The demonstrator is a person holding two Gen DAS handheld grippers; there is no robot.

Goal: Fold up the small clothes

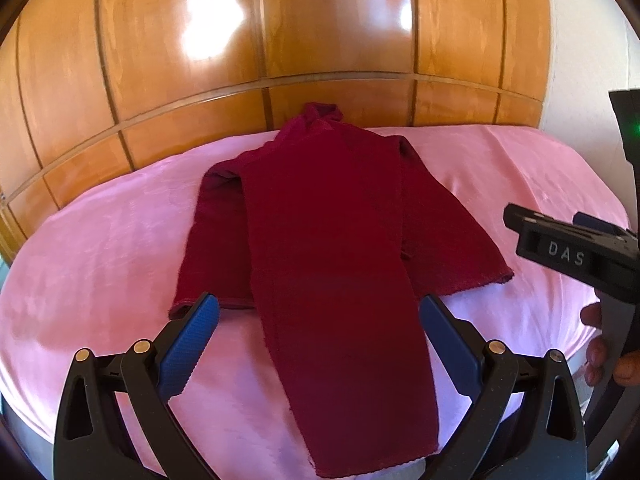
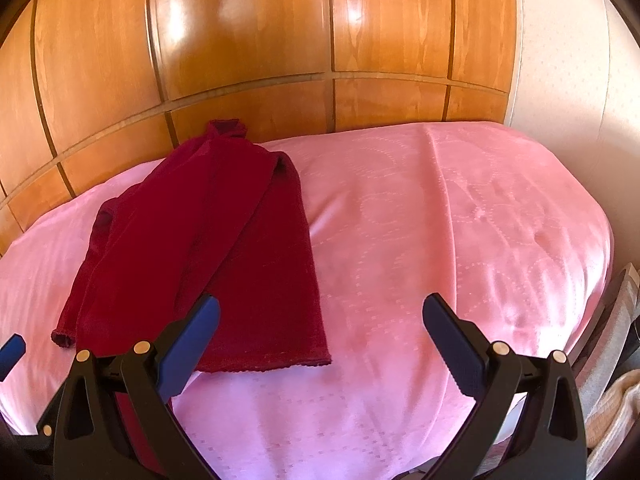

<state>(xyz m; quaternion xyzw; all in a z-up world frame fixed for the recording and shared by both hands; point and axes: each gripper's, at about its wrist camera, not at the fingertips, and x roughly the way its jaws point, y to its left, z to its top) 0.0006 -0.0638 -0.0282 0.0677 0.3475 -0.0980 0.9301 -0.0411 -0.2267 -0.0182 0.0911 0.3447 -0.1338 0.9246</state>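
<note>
A dark red garment (image 1: 320, 240) lies flat on the pink bedspread (image 1: 100, 260), its long middle panel running toward me over the near edge. It also shows in the right wrist view (image 2: 200, 248) at the left. My left gripper (image 1: 318, 320) is open and empty, its blue pads either side of the panel, above it. My right gripper (image 2: 320, 332) is open and empty over bare pink cloth, to the right of the garment. In the left wrist view the right gripper's black body (image 1: 576, 252) shows at the right edge.
A glossy wooden panelled wall (image 1: 280, 40) stands right behind the bed. A white wall (image 2: 560, 80) is at the right. Folded beige and grey cloth (image 2: 616, 412) lies beyond the bed's right edge.
</note>
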